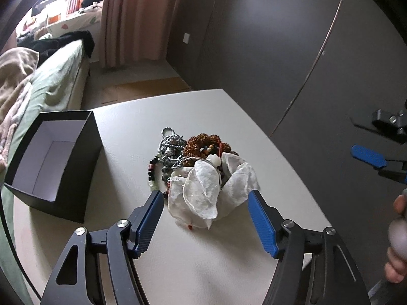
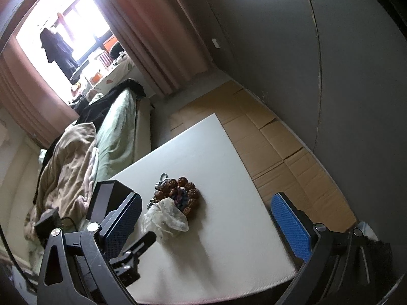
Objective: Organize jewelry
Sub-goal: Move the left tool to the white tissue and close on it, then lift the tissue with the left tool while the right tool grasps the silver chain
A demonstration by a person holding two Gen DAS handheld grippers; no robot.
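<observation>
Nothing sorted yet: jewelry pile [image 1: 178,152] and pouch [image 1: 203,195] sit mid-frame on worktop [image 1: 229,267], box [image 1: 51,162] at left empty. Left gripper [image 1: 206,198] jaws apart around pouch; right gripper [image 2: 211,211] jaws apart, empty.

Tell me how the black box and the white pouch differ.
The black box is rigid and square-sided; the white pouch is soft, crumpled, see-through fabric. The box looks bare inside, while the pouch lies against a heap of beads and chains. The box sits off to the left near the table edge; the pouch is mid-table, between the left gripper's open jaws. Both are open and rest on the table.
</observation>
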